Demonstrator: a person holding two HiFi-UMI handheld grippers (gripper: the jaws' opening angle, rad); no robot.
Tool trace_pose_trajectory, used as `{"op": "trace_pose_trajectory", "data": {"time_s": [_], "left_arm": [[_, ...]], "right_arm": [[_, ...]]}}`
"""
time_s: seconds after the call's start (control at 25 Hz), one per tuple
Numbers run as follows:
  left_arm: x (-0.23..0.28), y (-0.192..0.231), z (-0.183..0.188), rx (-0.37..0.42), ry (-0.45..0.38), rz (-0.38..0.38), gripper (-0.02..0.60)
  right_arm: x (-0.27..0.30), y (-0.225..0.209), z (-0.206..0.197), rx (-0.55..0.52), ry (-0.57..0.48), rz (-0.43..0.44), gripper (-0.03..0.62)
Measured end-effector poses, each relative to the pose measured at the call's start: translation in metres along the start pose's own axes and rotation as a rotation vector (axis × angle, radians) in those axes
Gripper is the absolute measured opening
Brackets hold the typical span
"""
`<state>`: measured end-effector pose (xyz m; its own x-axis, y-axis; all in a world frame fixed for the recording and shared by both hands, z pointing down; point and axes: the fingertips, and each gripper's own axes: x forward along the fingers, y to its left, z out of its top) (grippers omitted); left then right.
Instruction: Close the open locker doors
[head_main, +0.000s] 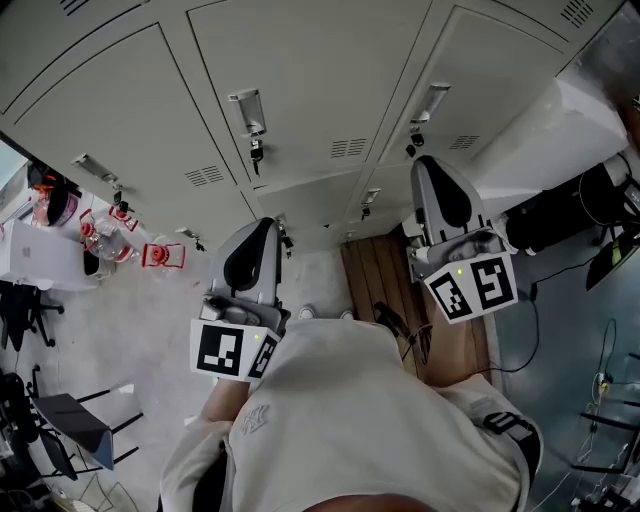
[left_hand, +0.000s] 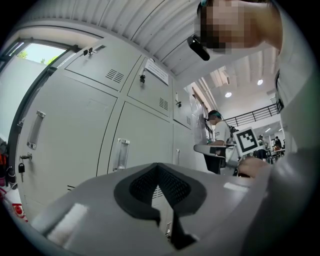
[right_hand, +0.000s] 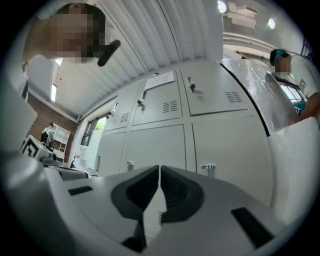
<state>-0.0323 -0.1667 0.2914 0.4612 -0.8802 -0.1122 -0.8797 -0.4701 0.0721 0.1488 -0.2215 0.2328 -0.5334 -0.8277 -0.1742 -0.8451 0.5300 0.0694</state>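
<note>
**Left gripper's jaws together before a grey locker bank**

The left gripper fills the lower frame. Its jaws meet at the tips with nothing between them. Behind it rises the locker bank, its near doors sitting flush. A key hangs at the bank's leftmost door, and the right gripper hovers toward the bank's right end.

Head view: steeply down over left hand-held gripper, right hand-held gripper. Gripper views: tilted upward; locker doors ahead, shared.
</note>
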Motion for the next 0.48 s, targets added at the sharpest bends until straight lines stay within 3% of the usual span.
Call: {"op": "trace_pose_trajectory", "data": {"time_s": [0.2, 0.48], "left_arm": [[-0.015, 0.000, -0.006, 0.014, 0.017, 0.002, 0.002], [-0.029, -0.003, -0.014, 0.030, 0.038, -0.009, 0.002]], "right_arm": [[-0.035, 0.044, -0.015, 0.012, 0.039, 0.031, 0.012], [-0.042, 0.102, -0.072, 0.209, 0.144, 0.136, 0.012]]}}
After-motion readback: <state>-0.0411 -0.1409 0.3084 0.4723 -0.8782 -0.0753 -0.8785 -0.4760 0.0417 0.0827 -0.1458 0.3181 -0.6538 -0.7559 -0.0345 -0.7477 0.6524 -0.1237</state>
